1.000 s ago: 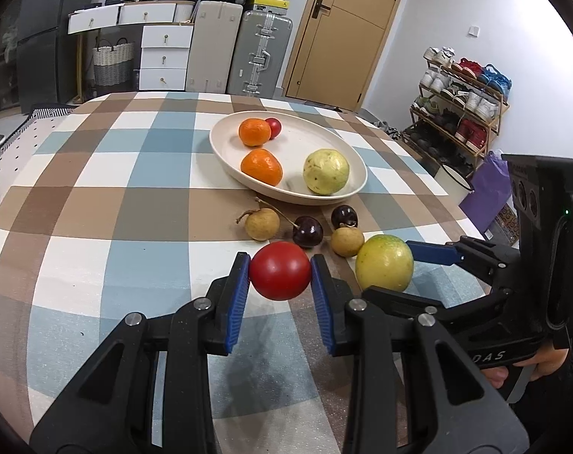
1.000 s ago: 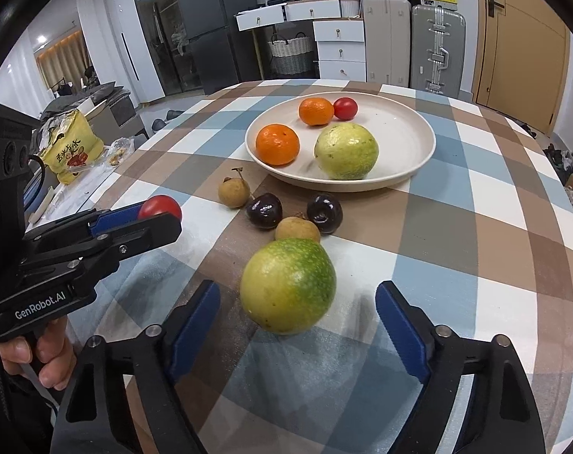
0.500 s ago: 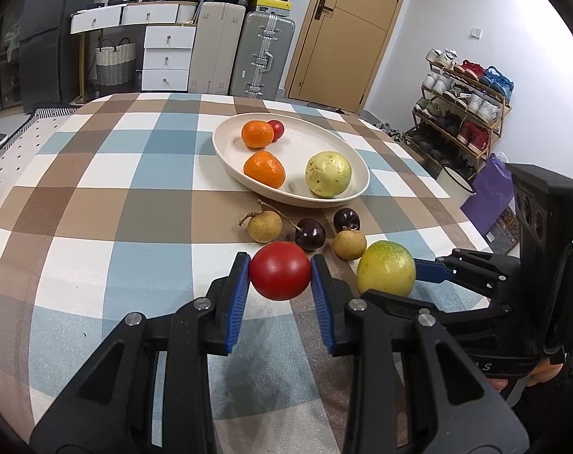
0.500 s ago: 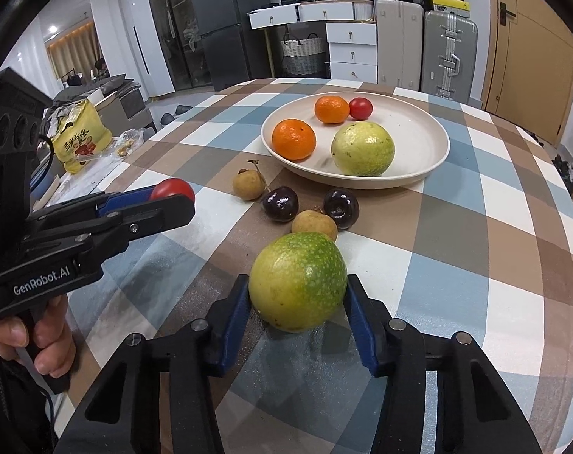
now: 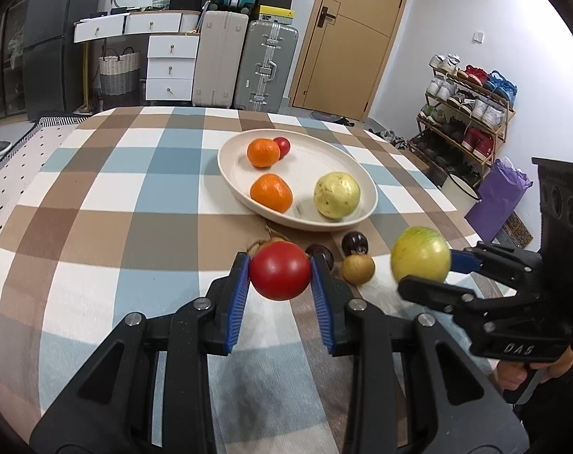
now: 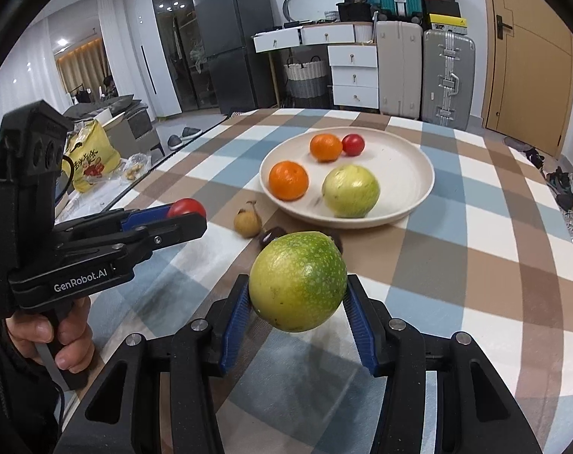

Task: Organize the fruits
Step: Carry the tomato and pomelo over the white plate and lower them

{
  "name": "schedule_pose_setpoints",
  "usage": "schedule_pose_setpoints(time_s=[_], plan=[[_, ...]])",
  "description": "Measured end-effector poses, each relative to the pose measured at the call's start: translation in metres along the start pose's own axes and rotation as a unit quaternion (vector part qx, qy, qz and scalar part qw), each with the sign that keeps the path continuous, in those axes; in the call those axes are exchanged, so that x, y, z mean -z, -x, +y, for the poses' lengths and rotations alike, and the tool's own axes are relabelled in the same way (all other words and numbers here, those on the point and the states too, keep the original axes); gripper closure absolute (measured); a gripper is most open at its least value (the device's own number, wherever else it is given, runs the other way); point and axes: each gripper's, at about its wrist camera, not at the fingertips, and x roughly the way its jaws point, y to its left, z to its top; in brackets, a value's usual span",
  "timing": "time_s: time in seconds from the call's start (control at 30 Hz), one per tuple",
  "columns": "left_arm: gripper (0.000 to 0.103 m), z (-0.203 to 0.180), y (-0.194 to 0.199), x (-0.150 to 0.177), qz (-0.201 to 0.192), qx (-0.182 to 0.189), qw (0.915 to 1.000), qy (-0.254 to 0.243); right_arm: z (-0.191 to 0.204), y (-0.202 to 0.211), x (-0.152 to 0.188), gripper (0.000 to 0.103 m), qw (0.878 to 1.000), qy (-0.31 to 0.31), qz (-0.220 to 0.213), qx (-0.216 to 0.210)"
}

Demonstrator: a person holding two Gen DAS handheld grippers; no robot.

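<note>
Looking along my left gripper [image 5: 280, 278], I am pinching a red tomato [image 5: 280, 271] between the blue pads, jaws narrowed onto its sides, holding it just above the checked tablecloth [image 5: 97, 227] so it can travel to the cream plate [image 5: 367, 185] beyond. Two dark cherries and a longan [image 5: 358, 269] are lying before the plate.

Turning to the right wrist view, my right gripper [image 6: 297, 308] is clamping a green-yellow passion fruit [image 6: 297, 280] across its widest part, raised off the table, aiming toward the plate where two oranges, a small tomato and a guava [image 6: 350, 190] are sitting.

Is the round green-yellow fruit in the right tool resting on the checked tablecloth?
No: the round green-yellow fruit hangs clamped in the right tool, its shadow on the checked tablecloth below.
</note>
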Motion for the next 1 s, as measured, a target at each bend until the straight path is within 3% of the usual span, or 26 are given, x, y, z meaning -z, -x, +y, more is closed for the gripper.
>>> schedule_pose_setpoints(time_s=[0.7, 1.0], plan=[[0.074, 0.001, -0.041, -0.043, -0.005, -0.003, 0.9997, -0.025, -0.021, -0.03, -0.04, 0.053, 0.999, -0.029, -0.018, -0.005], [0.074, 0.0, -0.065, -0.054, 0.014, -0.003, 0.9995, -0.03, -0.032, -0.05, -0.053, 0.053, 0.999, -0.042, -0.011, -0.02]])
